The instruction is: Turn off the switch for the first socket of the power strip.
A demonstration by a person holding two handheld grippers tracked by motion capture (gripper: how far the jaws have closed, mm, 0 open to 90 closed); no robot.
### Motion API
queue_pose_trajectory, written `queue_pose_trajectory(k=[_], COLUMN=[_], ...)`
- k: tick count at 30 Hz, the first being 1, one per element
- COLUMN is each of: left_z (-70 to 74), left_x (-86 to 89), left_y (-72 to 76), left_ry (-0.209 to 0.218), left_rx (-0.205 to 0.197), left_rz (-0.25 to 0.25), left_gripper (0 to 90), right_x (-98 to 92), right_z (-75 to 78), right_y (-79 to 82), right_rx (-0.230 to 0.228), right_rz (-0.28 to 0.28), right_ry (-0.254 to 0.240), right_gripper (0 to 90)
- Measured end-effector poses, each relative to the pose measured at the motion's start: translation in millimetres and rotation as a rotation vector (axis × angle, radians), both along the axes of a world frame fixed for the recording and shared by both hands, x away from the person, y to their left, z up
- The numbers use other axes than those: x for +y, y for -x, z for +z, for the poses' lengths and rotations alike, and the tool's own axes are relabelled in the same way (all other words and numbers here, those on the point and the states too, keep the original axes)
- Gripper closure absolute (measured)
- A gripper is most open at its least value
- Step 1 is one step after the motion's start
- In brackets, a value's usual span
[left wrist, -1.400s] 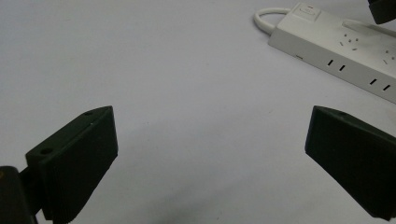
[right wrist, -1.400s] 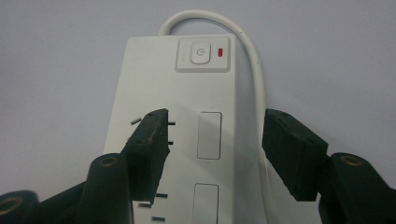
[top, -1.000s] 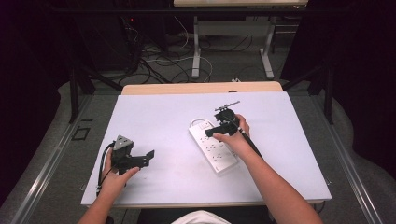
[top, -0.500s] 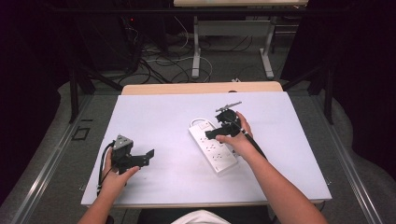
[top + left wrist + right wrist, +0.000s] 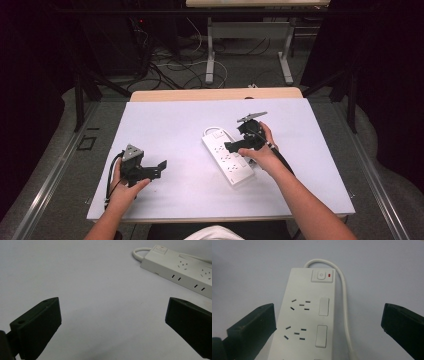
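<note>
A white power strip (image 5: pixel 226 156) lies at an angle in the middle of the white table (image 5: pixel 175 120). The right gripper view looks down on its sockets, with the power strip (image 5: pixel 307 315) between my jaws, its switch (image 5: pixel 322 275) with a red light at the far end, and its white cord (image 5: pixel 344 302) looping along the right side. My right gripper (image 5: pixel 237 139) hovers over the strip's far half, open and holding nothing. My left gripper (image 5: pixel 159 169) is held near the table's front left, open and empty, and its view shows the power strip (image 5: pixel 180 270) at the upper right.
The table's front edge (image 5: pixel 215 218) runs just behind my hands. Beyond the far edge are a wooden board (image 5: pixel 215 94), floor cables (image 5: pixel 170 70) and a desk frame (image 5: pixel 250 35). A dark curtain (image 5: pixel 390 75) hangs at the right.
</note>
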State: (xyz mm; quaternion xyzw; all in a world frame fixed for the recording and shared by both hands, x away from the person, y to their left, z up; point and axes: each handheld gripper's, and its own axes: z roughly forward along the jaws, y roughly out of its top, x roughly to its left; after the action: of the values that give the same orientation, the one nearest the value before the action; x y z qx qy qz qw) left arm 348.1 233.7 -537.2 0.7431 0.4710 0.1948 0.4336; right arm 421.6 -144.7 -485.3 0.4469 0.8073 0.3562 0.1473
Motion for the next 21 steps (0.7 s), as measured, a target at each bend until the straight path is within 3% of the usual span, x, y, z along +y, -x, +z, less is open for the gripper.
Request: queue_pose_trajectory(k=[9, 21], left_z=[0.1, 1.0], left_x=[1.1, 1.2], left_y=[0.4, 2.3], left_ry=[0.01, 0.013], left_rx=[0.0, -0.007], left_rz=[0.007, 0.007], left_gripper=[0.4, 0.4], right_x=[-8.2, -23.9], right_z=[4.2, 11.8], right_y=[10.0, 24.2], right_rx=[-0.024, -0.048], right_rz=[0.009, 0.022], right_ry=[-0.002, -0.062], right_gripper=[0.0, 0.0])
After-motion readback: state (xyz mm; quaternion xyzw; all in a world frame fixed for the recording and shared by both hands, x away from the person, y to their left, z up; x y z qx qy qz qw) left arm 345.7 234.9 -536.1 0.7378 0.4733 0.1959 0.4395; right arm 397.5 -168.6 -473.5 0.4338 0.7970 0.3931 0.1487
